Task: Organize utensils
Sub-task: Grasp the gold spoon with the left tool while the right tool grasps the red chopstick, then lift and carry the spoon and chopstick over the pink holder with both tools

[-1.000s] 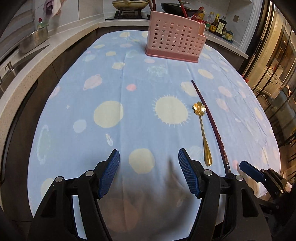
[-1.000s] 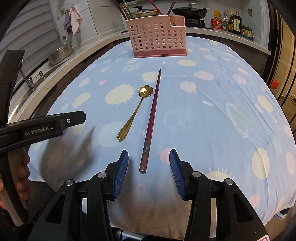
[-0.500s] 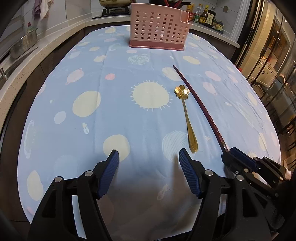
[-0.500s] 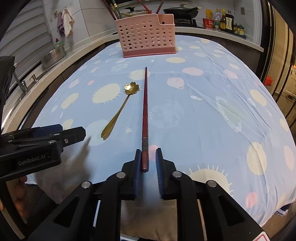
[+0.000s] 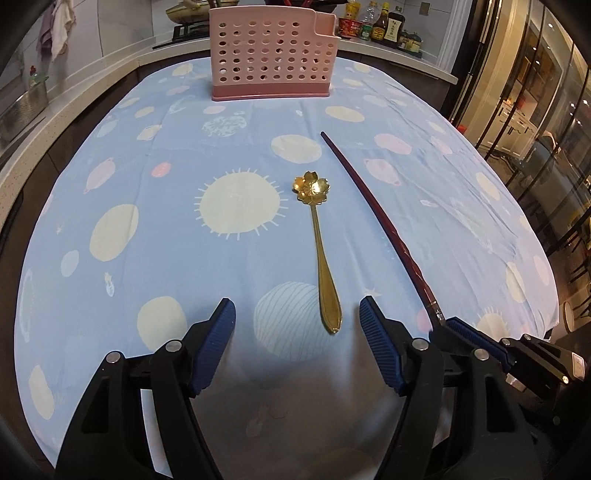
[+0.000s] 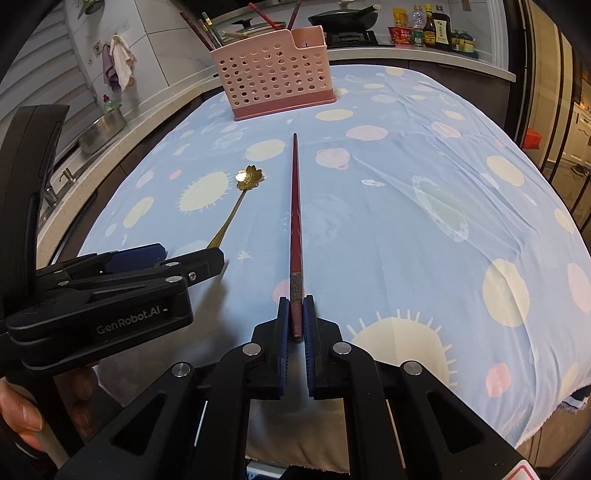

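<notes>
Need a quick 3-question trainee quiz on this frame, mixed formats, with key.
1. True or false: the right tongs are shut on the chopstick.
2. The spoon's handle end lies nearest to: A) the pink basket B) the left tongs C) the bottles.
3. Fill in: the spoon's bowl is shaped like a ____.

Key: 1 true; 2 B; 3 flower.
</notes>
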A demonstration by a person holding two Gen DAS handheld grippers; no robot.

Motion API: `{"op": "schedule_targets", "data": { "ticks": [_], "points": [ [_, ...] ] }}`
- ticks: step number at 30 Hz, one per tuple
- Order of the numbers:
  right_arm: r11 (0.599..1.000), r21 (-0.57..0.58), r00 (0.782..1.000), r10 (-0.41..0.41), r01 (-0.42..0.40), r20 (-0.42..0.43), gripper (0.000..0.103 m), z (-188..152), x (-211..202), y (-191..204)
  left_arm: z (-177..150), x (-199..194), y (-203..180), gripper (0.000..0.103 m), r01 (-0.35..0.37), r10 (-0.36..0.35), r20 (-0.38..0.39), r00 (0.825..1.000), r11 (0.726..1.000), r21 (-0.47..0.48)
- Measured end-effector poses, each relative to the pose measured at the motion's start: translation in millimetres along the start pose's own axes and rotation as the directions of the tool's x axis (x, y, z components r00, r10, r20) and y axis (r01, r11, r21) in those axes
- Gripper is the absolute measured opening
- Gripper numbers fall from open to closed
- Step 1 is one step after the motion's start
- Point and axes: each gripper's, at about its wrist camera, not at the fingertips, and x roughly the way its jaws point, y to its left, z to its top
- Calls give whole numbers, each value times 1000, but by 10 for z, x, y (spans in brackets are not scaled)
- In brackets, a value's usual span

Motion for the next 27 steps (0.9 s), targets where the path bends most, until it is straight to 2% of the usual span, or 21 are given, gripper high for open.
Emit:
{"op": "schedule_targets", "data": {
  "ticks": [6, 8, 10, 18, 27],
  "points": [
    [1000, 6, 1000, 3, -3, 1, 7, -3, 7, -7, 3, 13, -5, 39, 8, -8, 20, 1000, 1000, 4],
    [1000, 8, 1000, 5, -5, 2, 7, -2, 5, -8, -5, 10, -3, 22, 13, -13, 23, 1000, 1000, 6],
    [1000, 9, 1000, 6, -6, 2, 7, -2, 4, -10, -6, 14, 11, 11, 31, -31, 18, 999, 1000, 4],
    [1000, 14, 1000, 16, -16, 19, 7, 7, -114, -7, -13, -124, 80, 10, 61, -60, 21, 998, 998, -21],
    [999, -32, 993, 18, -14, 113, 7, 119, -540, 92, 100, -559, 228, 10, 66, -60, 87, 994, 996, -64]
  ]
}}
